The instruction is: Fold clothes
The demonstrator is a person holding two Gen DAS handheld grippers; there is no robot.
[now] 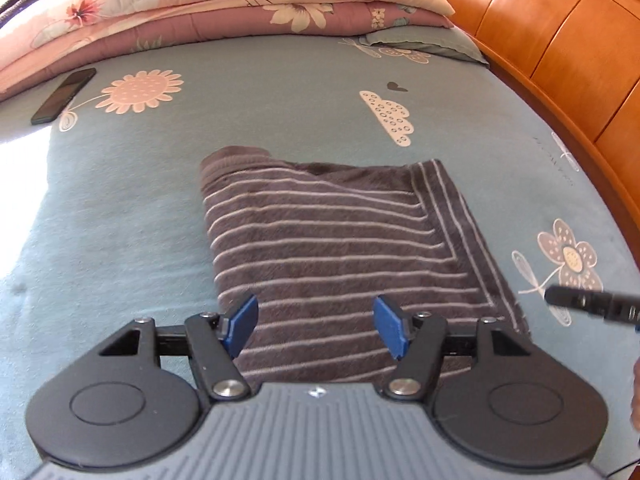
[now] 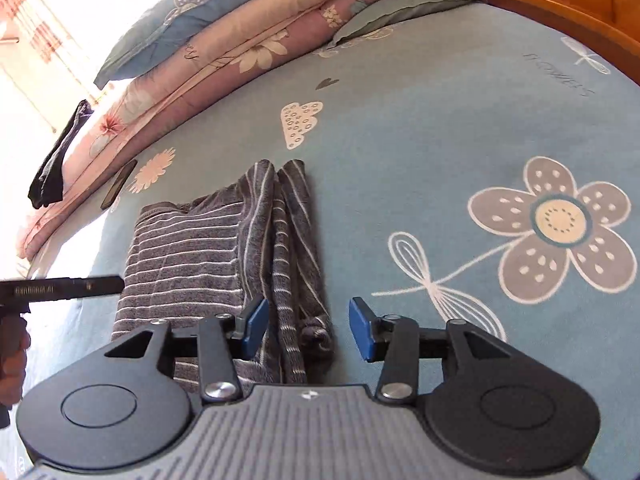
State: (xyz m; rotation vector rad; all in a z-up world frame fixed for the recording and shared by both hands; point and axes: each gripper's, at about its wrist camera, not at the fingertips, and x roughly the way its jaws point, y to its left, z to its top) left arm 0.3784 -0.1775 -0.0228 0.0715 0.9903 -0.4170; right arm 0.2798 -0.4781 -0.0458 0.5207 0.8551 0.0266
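Observation:
A grey garment with thin white stripes [image 1: 320, 232] lies folded flat on the blue flowered bedsheet [image 1: 120, 208]. My left gripper [image 1: 316, 328] hovers over its near edge, open, with nothing pressed between the blue pads [image 1: 242, 330]. In the right wrist view the same garment [image 2: 188, 256] shows a bunched, rolled edge [image 2: 292, 264] along its right side. Over the near end of that bunched edge my right gripper [image 2: 308, 328] stands open, its pads clear of the cloth. Each gripper's black tip shows in the other's view: right gripper [image 1: 592, 304], left gripper [image 2: 64, 285].
Folded quilts [image 1: 200, 12] and pillows are stacked at the far side of the bed. A dark phone [image 1: 64, 96] lies on the sheet beside them. A dark cloth [image 2: 56, 164] hangs over the quilts. An orange wooden headboard [image 1: 560, 48] borders the bed's right side.

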